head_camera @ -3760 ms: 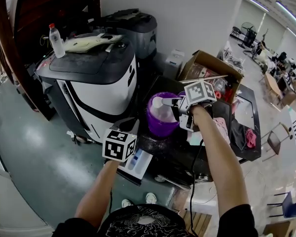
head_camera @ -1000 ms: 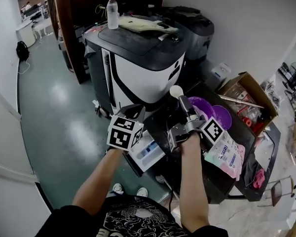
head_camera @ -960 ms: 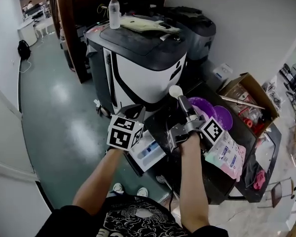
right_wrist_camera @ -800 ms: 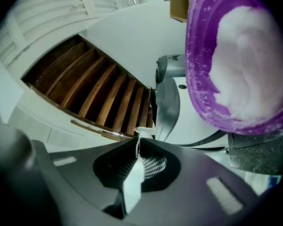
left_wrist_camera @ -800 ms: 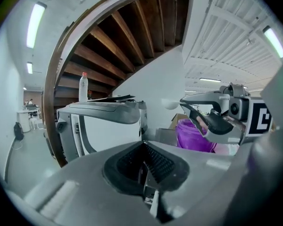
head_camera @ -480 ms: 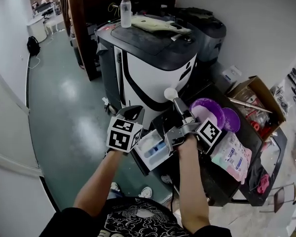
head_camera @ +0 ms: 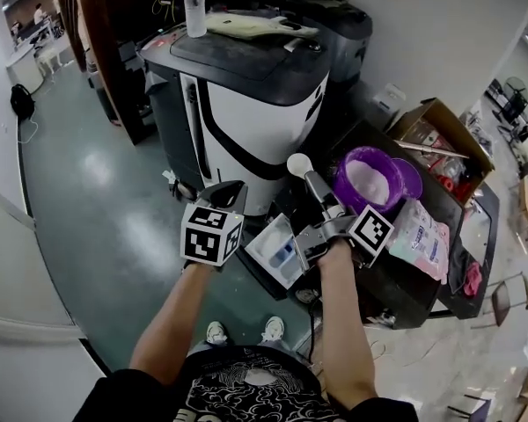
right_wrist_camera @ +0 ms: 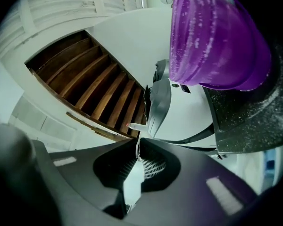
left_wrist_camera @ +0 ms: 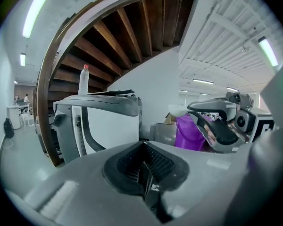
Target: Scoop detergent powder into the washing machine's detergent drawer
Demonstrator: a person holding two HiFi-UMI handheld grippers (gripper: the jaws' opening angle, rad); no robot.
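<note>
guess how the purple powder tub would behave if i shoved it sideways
The purple tub looks like thin plastic with white powder inside, so it would probably slide rather than tip. It stands open, so a hard shove might spill some. The dark top under it looks powder-dusted, which may let it skid.

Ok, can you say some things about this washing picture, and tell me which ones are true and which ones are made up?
1. The right hand-held gripper is holding a white scoop. True.
2. The purple tub is sitting on the floor. False: it stands up on the dark top, and it is open with white powder inside.
3. The detergent drawer is pulled out. True.
4. The left hand-held gripper is gripping the bottle. False: its jaws are together with nothing in them, and the bottle stands on top of the black and white machine.
</note>
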